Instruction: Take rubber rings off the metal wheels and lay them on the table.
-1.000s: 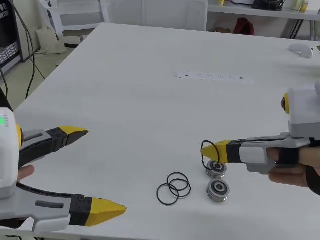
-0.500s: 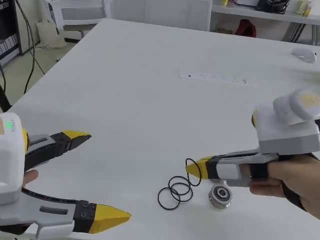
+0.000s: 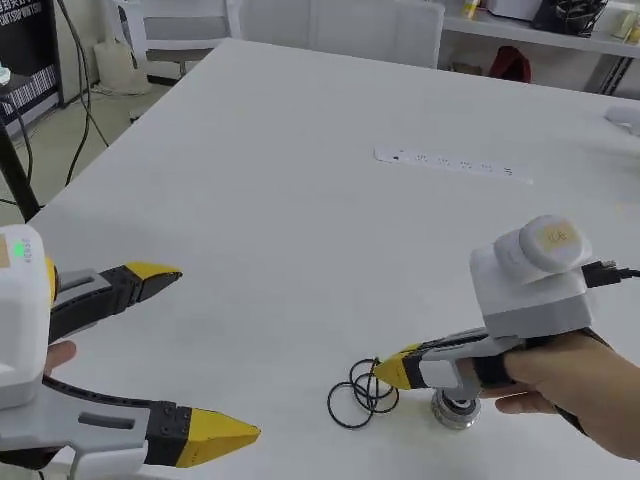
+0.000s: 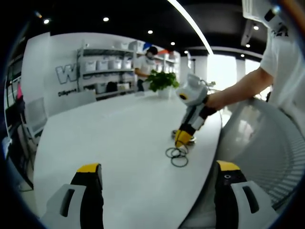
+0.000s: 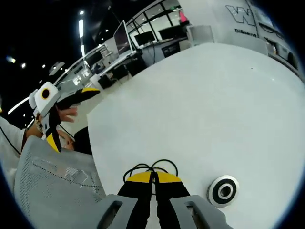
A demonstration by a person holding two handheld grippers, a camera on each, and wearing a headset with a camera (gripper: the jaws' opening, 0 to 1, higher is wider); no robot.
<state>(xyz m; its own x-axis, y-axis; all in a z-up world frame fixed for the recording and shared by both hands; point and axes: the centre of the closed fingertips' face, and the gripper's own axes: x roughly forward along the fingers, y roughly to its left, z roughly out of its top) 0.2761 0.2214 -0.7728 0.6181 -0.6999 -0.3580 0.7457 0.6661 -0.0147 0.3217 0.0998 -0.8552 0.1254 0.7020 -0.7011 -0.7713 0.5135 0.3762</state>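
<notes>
Table (image 3: 300, 200): big and white, and it takes up most of our head view. All the work sits at its near edge on the right.
Left claw (image 3: 215, 352): it's low at our left, off the near-left corner of the table. The yellow-tipped jaws are spread wide with nothing between them. It is well apart from the wheel and the rings, and in its own view both lie far ahead across the table.
Right claw (image 3: 385, 370): we've got it in a hand (image 3: 570, 385) coming in from the right, lying low over the table. Its jaws are pressed together, as its own view shows plainly. They are pinching a ring (image 5: 164, 161), whose black loop arcs out just past the yellow tips.
Power strip (image 3: 450, 163): white, lying flat out at mid-table, far from the action.
Wheel (image 3: 455, 410): one metal wheel flat on the table, just beside the right claw and partly tucked under it in the head view. In the right gripper view it shows a dark centre.
Rings (image 3: 360, 395): a small cluster of thin black loops on the table, overlapping each other. They are right at the right claw's tip and just left of the wheel.
</notes>
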